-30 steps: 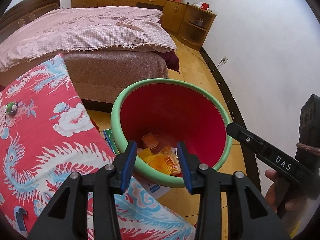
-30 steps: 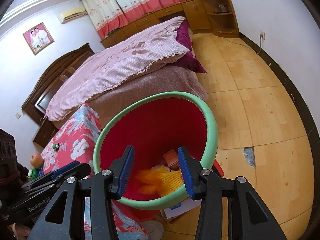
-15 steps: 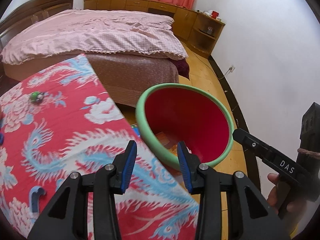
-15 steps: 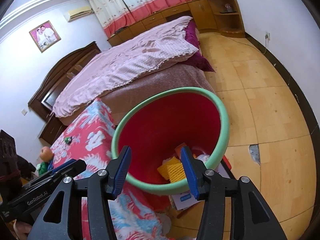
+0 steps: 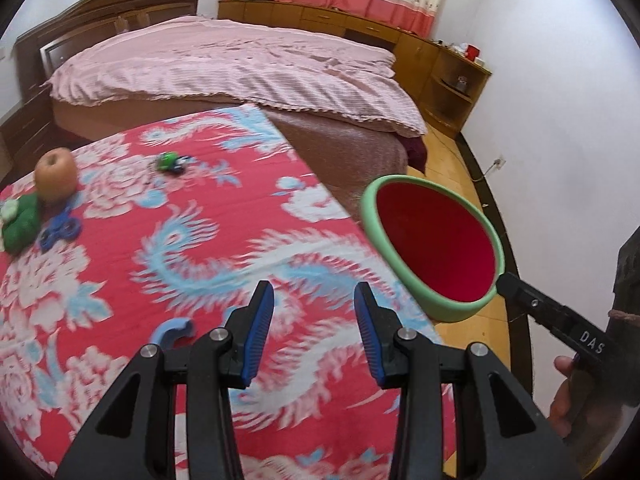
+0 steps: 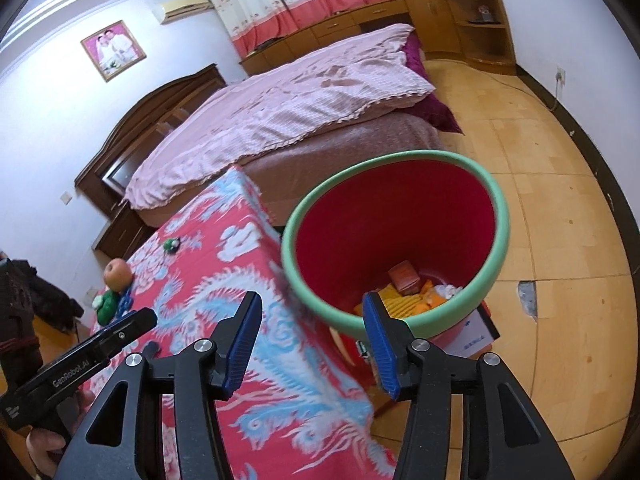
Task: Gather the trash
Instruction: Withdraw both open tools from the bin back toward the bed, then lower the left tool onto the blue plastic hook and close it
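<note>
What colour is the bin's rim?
Light green, on the bin's rim, with a red inside; clearest in the right wrist view.

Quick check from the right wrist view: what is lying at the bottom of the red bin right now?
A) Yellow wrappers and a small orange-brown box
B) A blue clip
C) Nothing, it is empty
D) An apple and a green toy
A: in the right wrist view the red bin holds yellow wrappers and a small orange-brown box at its bottom; the apple sits on the floral cloth instead.
</note>
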Motion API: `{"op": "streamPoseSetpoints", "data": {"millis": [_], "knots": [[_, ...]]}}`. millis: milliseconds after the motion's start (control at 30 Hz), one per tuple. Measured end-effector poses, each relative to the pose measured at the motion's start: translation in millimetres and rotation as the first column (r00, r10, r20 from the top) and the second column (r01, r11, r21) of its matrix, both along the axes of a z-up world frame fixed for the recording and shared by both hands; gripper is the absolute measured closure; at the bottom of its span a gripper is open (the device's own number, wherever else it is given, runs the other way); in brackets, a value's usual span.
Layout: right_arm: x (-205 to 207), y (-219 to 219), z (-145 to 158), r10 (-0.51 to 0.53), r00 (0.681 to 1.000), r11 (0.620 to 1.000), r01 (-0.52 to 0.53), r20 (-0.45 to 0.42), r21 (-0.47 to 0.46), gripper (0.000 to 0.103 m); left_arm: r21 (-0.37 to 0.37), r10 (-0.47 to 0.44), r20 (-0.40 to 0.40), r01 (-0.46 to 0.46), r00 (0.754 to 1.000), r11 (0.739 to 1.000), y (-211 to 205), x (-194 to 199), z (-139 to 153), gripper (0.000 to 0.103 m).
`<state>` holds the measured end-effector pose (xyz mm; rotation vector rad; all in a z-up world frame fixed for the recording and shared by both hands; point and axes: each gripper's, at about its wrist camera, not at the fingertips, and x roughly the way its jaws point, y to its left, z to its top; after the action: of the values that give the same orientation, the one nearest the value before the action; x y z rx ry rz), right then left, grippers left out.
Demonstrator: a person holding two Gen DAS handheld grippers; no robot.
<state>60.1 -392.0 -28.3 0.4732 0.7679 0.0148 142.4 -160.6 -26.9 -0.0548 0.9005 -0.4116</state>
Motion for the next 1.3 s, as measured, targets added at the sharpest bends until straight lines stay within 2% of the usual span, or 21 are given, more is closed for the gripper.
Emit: {"op": "streamPoseSetpoints", "data": {"millis": [267, 500, 800, 933, 1000, 1133, 1300], "knots": [[-1.6, 29.1, 3.3, 0.048, 0.999, 0.999, -0.048, -0.005, -0.02, 0.049, 0.009, 0.065, -0.02, -0.065, 0.998, 0.998, 39.5, -6.1, -7.8, 0.061], [0.7, 49.3, 0.6, 0.085, 0.996, 0.996, -0.086, -0.023, -0.034, 0.049, 0.054, 0.143, -0.036, -0.141, 0.989, 0.989, 71.7, -8.6, -21.7, 0.061], [4.5, 64.0, -3.9, 0.119, 0.992, 0.992, -0.12, -0.045, -0.041, 0.049, 0.079, 0.19, -0.072, -0.184, 0.979, 0.98, 93.7, -6.3, -41.2, 0.061], [6.4, 66.9, -6.8, 0.125, 0.991, 0.991, -0.127, -0.056, -0.04, 0.049, 0.087, 0.175, -0.072, -0.169, 0.982, 0.982, 92.6, -7.0, -45.5, 0.062], [7.5, 68.0, -8.0, 0.127, 0.99, 0.991, -0.13, -0.06, -0.039, 0.049, 0.09, 0.152, -0.066, -0.146, 0.986, 0.985, 88.4, -7.5, -46.3, 0.068], [8.6, 69.3, -9.4, 0.132, 0.989, 0.99, -0.135, -0.066, -0.037, 0.049, 0.121, 0.108, -0.045, -0.102, 0.993, 0.987, 76.2, -7.4, -47.2, 0.072], [9.6, 71.0, -9.3, 0.142, 0.987, 0.989, -0.145, -0.069, -0.035, 0.049, 0.154, 0.113, -0.051, -0.104, 0.992, 0.983, 72.1, 0.5, -52.7, 0.08]]}}
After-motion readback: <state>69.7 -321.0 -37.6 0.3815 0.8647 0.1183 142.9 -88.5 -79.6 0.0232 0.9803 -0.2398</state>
